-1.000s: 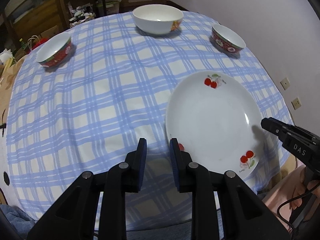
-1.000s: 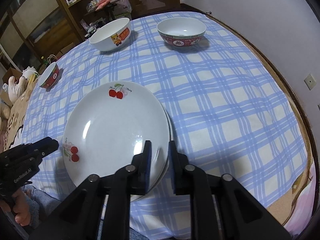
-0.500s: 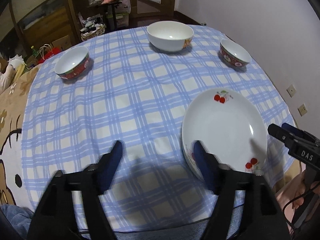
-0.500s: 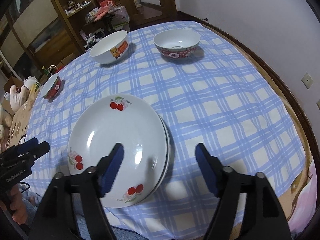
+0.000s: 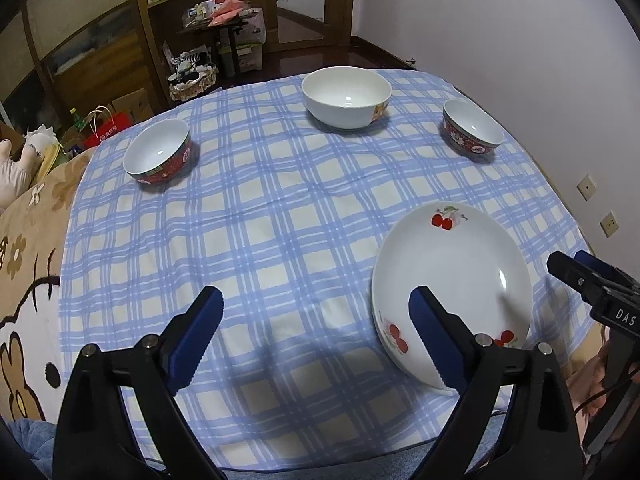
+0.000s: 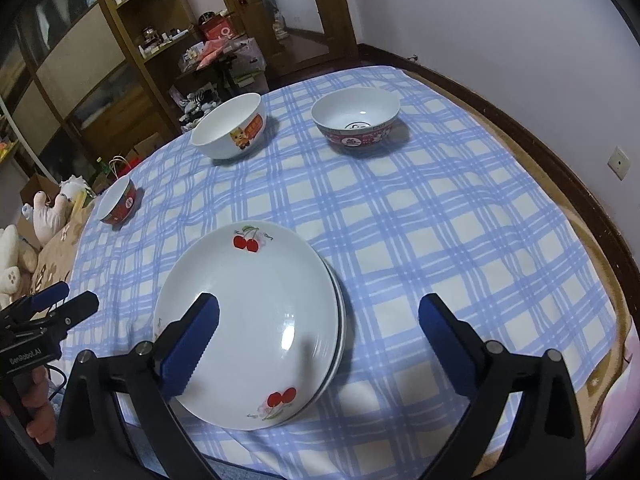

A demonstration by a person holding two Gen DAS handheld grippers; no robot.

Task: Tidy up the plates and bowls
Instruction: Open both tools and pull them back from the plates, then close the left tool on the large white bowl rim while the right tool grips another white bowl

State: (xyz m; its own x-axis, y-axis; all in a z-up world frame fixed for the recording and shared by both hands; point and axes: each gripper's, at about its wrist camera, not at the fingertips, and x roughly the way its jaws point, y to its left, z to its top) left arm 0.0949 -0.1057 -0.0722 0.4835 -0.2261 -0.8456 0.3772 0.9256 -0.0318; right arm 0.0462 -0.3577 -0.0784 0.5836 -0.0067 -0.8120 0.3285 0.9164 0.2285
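Note:
A stack of white cherry-print plates (image 5: 452, 276) (image 6: 256, 316) lies on the near side of the blue-checked table. A large white bowl (image 5: 346, 97) (image 6: 230, 130) stands at the far side. A red-patterned bowl (image 5: 472, 130) (image 6: 356, 120) stands at the far right, and another red bowl (image 5: 158, 156) (image 6: 119, 201) at the left. My left gripper (image 5: 316, 336) is open and empty above the cloth, left of the plates. My right gripper (image 6: 320, 340) is open and empty above the near right rim of the stack.
The blue-checked cloth (image 5: 280, 220) covers a round table whose wooden edge (image 6: 560, 184) shows at the right near the wall. Shelves and clutter (image 5: 216, 40) stand behind the table. Soft toys (image 6: 44, 208) lie at the left.
Both grippers have opened wide, from nearly shut a second ago, and have pulled back and up from the plate stack. The plates and bowls have not moved.

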